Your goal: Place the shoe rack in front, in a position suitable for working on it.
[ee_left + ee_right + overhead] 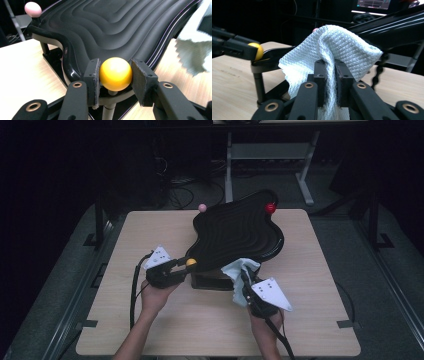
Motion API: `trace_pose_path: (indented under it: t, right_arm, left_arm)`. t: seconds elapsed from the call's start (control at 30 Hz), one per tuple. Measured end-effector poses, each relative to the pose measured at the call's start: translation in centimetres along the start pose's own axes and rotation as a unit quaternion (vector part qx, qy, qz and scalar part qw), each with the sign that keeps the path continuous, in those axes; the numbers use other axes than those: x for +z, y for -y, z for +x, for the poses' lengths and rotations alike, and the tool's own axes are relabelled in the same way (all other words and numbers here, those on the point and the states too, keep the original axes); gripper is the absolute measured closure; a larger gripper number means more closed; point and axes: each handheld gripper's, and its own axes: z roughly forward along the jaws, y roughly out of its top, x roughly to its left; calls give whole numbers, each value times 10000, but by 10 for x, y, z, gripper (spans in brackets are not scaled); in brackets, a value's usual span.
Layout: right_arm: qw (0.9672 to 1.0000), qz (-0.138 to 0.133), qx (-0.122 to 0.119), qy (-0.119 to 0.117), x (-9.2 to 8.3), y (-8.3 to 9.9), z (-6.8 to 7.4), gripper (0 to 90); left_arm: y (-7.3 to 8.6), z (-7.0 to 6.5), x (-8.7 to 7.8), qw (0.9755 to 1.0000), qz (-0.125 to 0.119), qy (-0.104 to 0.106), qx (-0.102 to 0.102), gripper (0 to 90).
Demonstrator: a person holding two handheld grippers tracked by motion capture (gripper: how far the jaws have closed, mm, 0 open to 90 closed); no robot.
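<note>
Left gripper (115,75) is clamping the yellow ball (115,73) at the black wavy tray's (240,232) near corner. Right gripper (330,82) is pinching the white cloth (332,47), jaws closed on it.

Two handheld grippers: left gripper (176,268) and right gripper (245,279), both black. Grey three-cornered plate (271,292) with dark dots atop each. Black cable (134,287) trailing from each body. Brass-ringed pivot holes (77,84) along the linkage arms; flat rectangular pads (320,78) with small screws. Bare forearms, sleeves out of frame.
</note>
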Motion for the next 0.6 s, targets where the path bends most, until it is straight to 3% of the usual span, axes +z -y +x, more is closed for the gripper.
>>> trace_pose_path:
  t: [0.27, 0.43, 0.5, 0.6]
  right_arm:
    - [9991, -243, 11, 346, -24, -14, -30, 812]
    - [9975, -340, 282, 547, -33, -25, -56, 812]
    - [9975, -348, 330, 510, -32, -27, -59, 813]
    - [9981, -339, 309, 415, -29, -25, -53, 813]
  left_arm:
    - [0, 1, 0, 10000, -18, 45, 11, 602]
    - [1, 2, 0, 10000, -20, 65, 14, 602]
    - [0, 2, 0, 10000, -20, 68, 18, 602]
    - [1, 3, -1, 10000, -17, 41, -1, 602]
